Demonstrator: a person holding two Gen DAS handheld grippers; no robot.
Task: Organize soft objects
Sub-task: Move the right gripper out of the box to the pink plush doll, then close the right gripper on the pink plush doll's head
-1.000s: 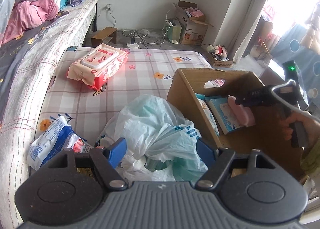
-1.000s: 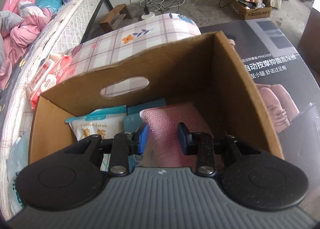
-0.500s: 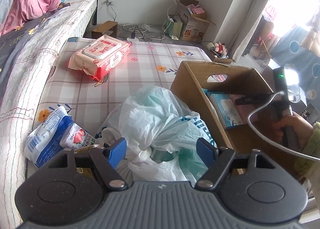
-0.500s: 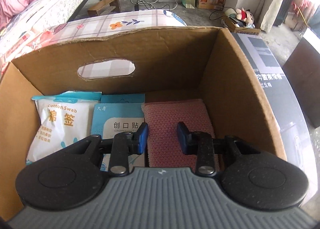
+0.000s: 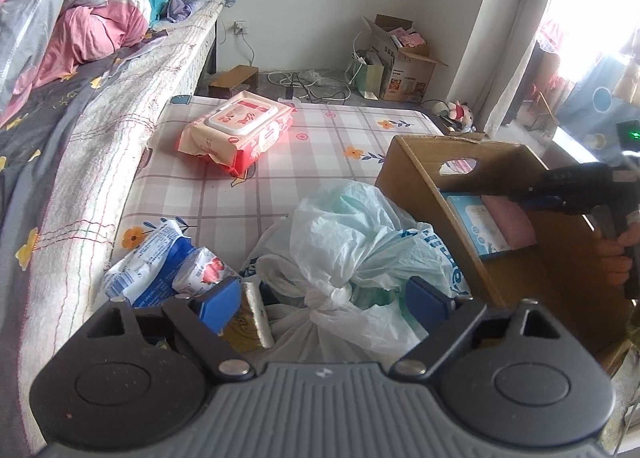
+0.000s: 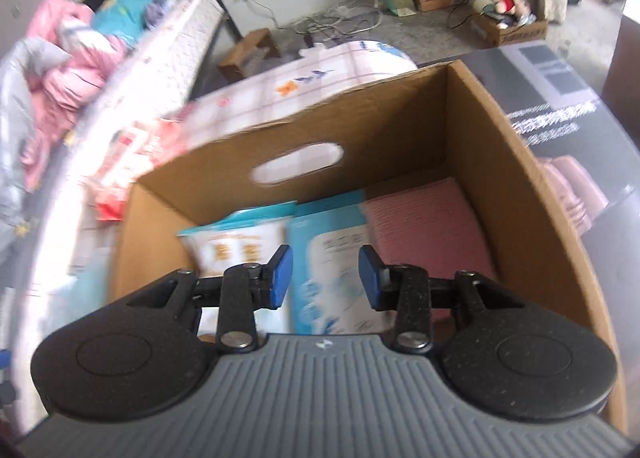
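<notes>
A cardboard box (image 5: 416,178) (image 6: 400,114) stands on the checked mattress (image 5: 304,154). Inside lie a pink sponge cloth (image 6: 424,226) (image 5: 508,218), a blue plaster pack (image 6: 336,258) and a cotton swab pack (image 6: 236,242). My right gripper (image 6: 324,278) is open and empty above the box; it shows in the left wrist view (image 5: 560,188). My left gripper (image 5: 324,302) is open over a knotted plastic bag (image 5: 352,242). A red wipes pack (image 5: 236,130) lies far left. A blue-white pack (image 5: 148,270) and a strawberry pack (image 5: 204,270) lie near left.
A bed (image 5: 80,106) with pink bedding (image 5: 88,38) runs along the left. Boxes (image 5: 404,62), cables and a plush toy (image 5: 460,112) sit on the floor at the back. A dark printed carton (image 6: 568,106) lies right of the box.
My right gripper let go of the pink cloth, which now lies in the box, opened and drew back up and left. My left gripper stayed open over the bag.
</notes>
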